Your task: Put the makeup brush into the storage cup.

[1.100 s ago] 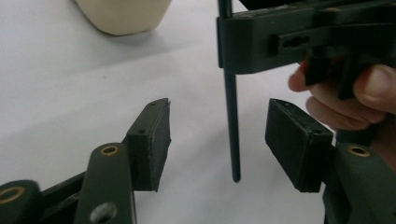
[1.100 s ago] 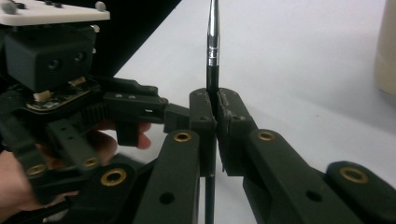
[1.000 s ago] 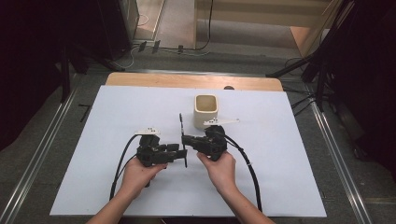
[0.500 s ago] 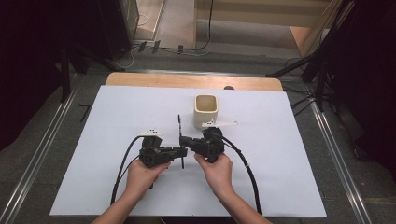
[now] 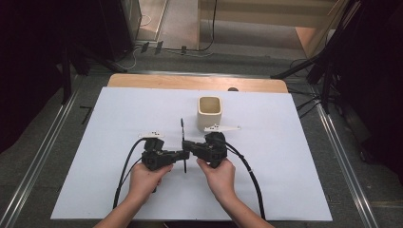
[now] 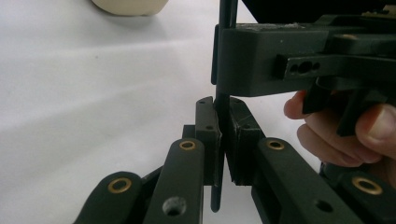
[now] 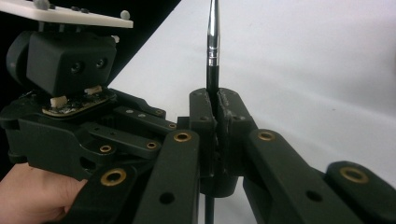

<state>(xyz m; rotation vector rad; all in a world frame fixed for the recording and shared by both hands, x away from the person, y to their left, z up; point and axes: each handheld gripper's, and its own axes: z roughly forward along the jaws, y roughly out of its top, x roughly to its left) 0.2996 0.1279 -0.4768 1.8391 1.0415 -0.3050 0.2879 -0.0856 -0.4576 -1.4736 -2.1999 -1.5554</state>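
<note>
A thin black paintbrush with a silver metal ferrule (image 7: 212,51) is gripped by both tools at once. The right gripper (image 5: 186,144) is clenched on the handle; the left gripper (image 5: 181,154) has just been closing, and its pads are seen pressed on the same shaft in the left gripper view (brush (image 6: 220,121) between them). In the high view the long axis is seen running away from the person, tip toward the cream square ceramic cup (image 5: 209,111) — beyond, slightly right, nearer the right hand. Held just above the white table sheet (image 5: 294,156) — insertion into the cup is judged the likely next move.
</note>
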